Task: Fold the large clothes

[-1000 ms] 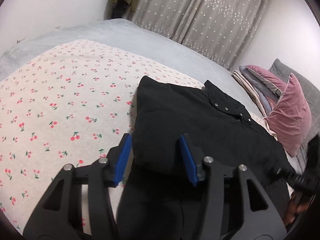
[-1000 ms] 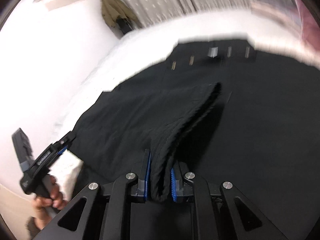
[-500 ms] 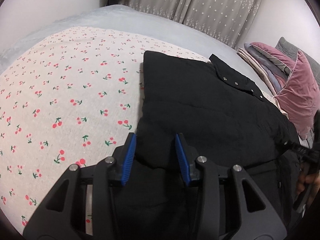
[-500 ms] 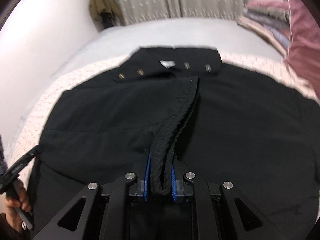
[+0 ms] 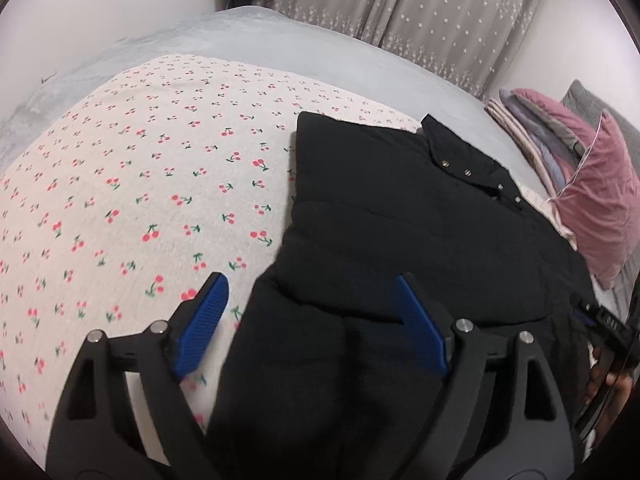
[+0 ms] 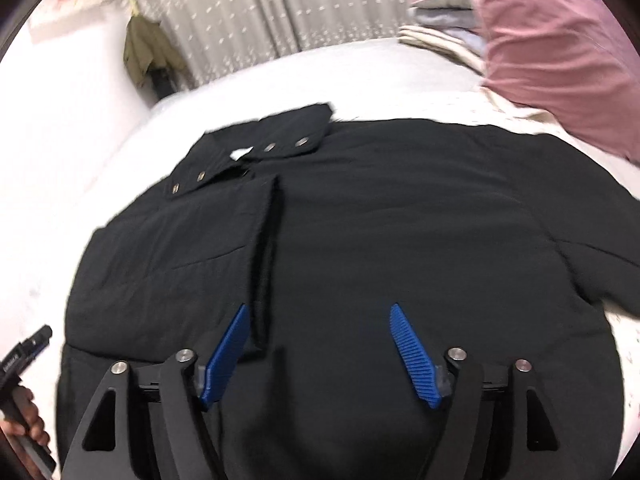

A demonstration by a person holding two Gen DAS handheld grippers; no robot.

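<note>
A large black padded jacket (image 5: 400,224) lies flat on the cherry-print sheet (image 5: 140,184), collar with metal snaps at the far end. In the right wrist view the jacket (image 6: 400,220) has its left sleeve folded across the chest, knit cuff (image 6: 264,276) pointing toward me. My left gripper (image 5: 312,316) is open and empty, low over the jacket's left edge. My right gripper (image 6: 320,348) is open and empty, just above the jacket's middle, with the cuff beside its left finger.
A pink velvet pillow (image 5: 600,196) and a stack of folded bedding (image 5: 532,128) lie at the right. Grey bedspread (image 5: 280,48) and curtains (image 5: 400,4) lie beyond. An olive coat (image 6: 148,52) hangs by the wall.
My right gripper has opened and let go of the sleeve cuff, which now lies on the jacket. My left gripper has opened wider and pulled back slightly.
</note>
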